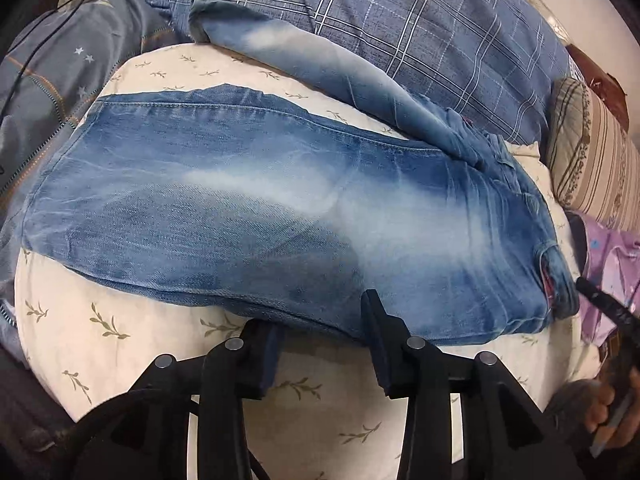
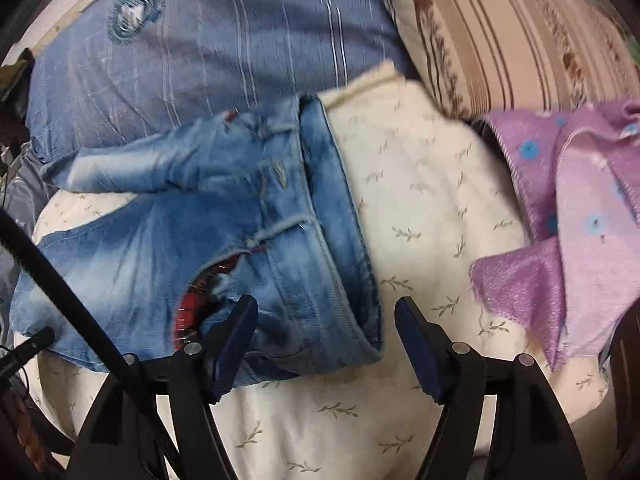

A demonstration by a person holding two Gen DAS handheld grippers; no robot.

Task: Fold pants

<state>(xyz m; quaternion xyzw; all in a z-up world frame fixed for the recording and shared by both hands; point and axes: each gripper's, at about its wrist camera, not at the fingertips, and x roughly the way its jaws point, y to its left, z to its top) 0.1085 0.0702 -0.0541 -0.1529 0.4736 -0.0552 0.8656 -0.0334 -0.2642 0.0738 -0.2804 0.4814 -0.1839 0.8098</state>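
Faded blue jeans (image 1: 280, 200) lie across a cream leaf-print bed cover (image 1: 120, 340). One leg stretches to the left, and the other (image 1: 304, 56) angles back onto a plaid pillow. In the left wrist view my left gripper (image 1: 320, 332) is open at the near edge of the front leg, with the denim hem in the gap between its fingers. The right wrist view shows the waistband (image 2: 332, 220) and a pocket with red plaid lining (image 2: 196, 300). My right gripper (image 2: 326, 336) is open wide, with the waistband's near corner between its fingers.
A blue plaid pillow (image 1: 400, 20) lies behind the jeans, with a striped pillow (image 1: 600, 160) to its right. A purple blanket (image 2: 560, 220) is bunched at the right edge of the bed. Grey star-print cloth (image 1: 60, 80) lies at the left. A hand (image 1: 612, 400) shows at the right.
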